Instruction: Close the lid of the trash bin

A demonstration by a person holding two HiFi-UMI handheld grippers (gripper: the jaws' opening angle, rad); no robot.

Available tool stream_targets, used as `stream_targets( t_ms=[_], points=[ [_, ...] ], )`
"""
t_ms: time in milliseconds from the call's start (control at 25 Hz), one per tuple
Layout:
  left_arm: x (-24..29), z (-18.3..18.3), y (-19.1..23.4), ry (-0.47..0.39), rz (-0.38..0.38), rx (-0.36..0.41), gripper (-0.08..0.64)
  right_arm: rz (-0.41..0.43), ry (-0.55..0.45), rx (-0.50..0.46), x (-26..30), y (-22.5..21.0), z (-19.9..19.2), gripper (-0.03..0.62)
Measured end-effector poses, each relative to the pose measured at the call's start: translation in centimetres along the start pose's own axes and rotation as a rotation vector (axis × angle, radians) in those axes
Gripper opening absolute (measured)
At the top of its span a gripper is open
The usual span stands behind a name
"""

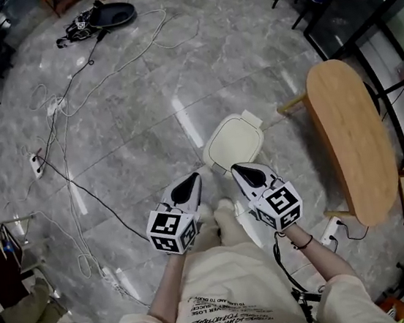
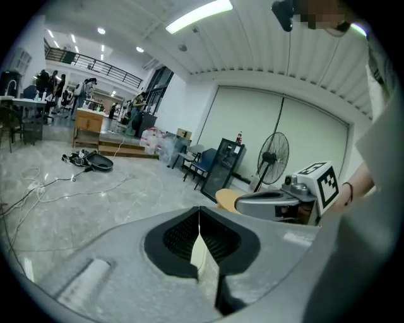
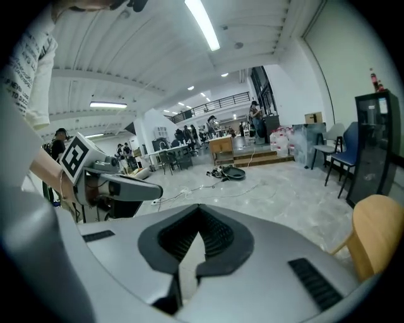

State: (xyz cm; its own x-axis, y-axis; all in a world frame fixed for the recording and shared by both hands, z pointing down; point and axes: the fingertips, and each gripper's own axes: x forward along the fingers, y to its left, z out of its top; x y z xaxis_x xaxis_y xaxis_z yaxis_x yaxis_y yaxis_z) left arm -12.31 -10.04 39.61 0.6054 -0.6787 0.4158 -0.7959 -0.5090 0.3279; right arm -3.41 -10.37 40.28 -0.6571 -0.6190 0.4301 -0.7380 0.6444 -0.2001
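Note:
The trash bin (image 1: 234, 142) stands on the grey floor just beyond both grippers, and its cream lid lies flat over the top. My left gripper (image 1: 194, 177) is held above the floor, near the bin's left front corner, with its jaws shut and nothing between them. My right gripper (image 1: 235, 167) hangs beside it on the right, over the bin's near edge, also shut and holding nothing. In the left gripper view the jaws (image 2: 199, 209) meet at the tips, with the right gripper (image 2: 278, 200) seen alongside. The right gripper view shows its tips (image 3: 199, 208) together and the left gripper (image 3: 120, 186) alongside.
An oval wooden table (image 1: 350, 137) stands right of the bin. Cables (image 1: 59, 139) and a power strip (image 1: 38, 165) trail over the floor at left. A black dish-shaped object (image 1: 113, 15) lies far back. A dark cabinet (image 1: 358, 3) and a fan (image 2: 274, 154) stand at the right.

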Motion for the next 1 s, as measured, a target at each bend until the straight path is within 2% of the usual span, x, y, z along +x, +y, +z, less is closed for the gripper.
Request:
stream_targets(
  t_ms=[440, 1000],
  points=[
    [-3.5, 6.1, -1.3, -0.118, 0.018, 0.15, 0.023, -0.025, -0.162, -0.037, -3.3, -0.1, 7.3, 0.005],
    [-6.6, 12.0, -0.7, -0.284, 0.106, 0.197, 0.023, -0.056, -0.37, -0.032, -7.2, -1.1, 14.4, 0.005]
  ],
)
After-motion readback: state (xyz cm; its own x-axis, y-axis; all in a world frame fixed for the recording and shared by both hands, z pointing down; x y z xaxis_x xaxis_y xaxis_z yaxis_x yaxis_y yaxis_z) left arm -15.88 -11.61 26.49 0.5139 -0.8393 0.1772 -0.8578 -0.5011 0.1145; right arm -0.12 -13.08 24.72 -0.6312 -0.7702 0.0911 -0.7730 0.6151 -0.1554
